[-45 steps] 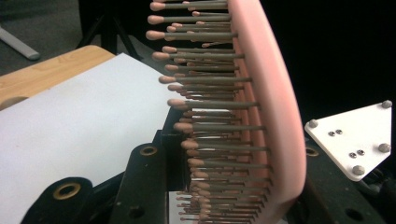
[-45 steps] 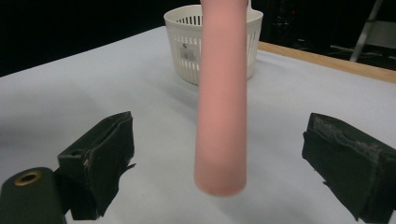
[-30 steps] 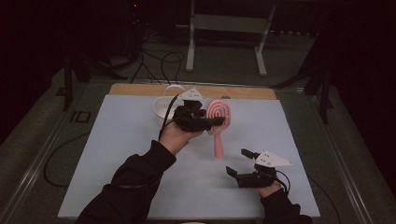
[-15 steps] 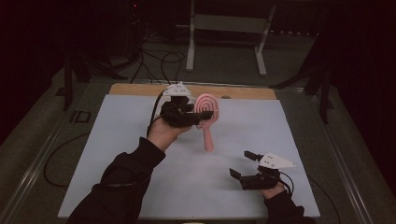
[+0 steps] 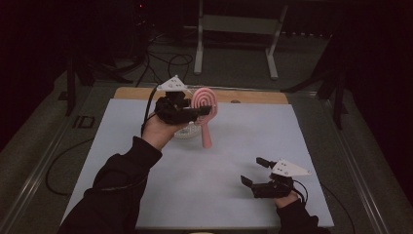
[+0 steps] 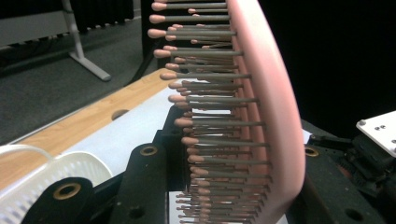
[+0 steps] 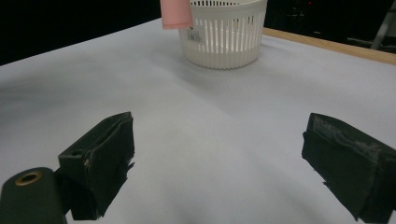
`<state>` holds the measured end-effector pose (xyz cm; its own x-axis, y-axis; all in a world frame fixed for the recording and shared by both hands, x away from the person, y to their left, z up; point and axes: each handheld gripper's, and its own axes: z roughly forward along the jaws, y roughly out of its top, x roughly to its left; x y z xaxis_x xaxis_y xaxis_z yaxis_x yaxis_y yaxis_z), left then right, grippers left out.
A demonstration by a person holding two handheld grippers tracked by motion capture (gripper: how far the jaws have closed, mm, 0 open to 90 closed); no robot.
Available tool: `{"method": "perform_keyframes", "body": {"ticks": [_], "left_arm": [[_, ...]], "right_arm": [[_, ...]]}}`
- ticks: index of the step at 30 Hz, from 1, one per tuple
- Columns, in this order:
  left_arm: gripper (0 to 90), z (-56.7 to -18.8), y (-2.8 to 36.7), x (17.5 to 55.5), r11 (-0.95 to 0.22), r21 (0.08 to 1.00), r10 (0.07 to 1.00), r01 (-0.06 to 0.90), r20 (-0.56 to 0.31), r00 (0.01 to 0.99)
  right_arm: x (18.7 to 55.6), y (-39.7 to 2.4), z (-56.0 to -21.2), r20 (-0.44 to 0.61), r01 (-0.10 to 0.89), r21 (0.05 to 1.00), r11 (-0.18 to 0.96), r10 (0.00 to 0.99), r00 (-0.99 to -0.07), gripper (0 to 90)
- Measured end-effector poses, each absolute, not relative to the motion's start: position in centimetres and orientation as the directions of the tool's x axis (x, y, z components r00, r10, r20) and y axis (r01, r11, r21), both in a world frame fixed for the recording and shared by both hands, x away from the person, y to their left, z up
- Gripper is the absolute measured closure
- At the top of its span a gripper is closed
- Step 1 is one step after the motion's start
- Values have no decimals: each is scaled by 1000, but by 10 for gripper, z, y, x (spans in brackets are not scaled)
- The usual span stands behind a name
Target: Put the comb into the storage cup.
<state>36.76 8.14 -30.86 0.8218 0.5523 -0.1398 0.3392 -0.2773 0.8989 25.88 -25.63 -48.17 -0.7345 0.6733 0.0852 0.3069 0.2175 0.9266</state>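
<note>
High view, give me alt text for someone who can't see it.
A person's left gripper holds a pink hairbrush upright above a white basket near the far edge of a pale blue table. The right gripper rests open on the table's near right side, holding nothing, in a dark room.

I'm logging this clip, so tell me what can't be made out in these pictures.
- Basket contents: in the high view the left claw and hand cover it; in the right claw view its slatted wall hides the inside.
- Hairbrush handle: cut off by the left claw view's bottom edge.
- Room beyond the table: too dark.
</note>
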Motion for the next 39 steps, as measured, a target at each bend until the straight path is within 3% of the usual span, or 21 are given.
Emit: {"method": "perform_keyframes", "body": {"ticks": [5, 19, 39], "left_arm": [[646, -302, 88, 367, -256, 909, 556, 330, -141, 820], [646, -285, 112, 378, -279, 929, 613, 241, -21, 789], [646, -295, 134, 407, -338, 926, 695, 166, 127, 707]], "right_arm": [[259, -257, -482, 90, 312, 926, 214, 676, -731, 92], [259, -254, -481, 92, 306, 929, 209, 671, -735, 92], [258, -253, -480, 76, 298, 928, 225, 668, -740, 92]]}}
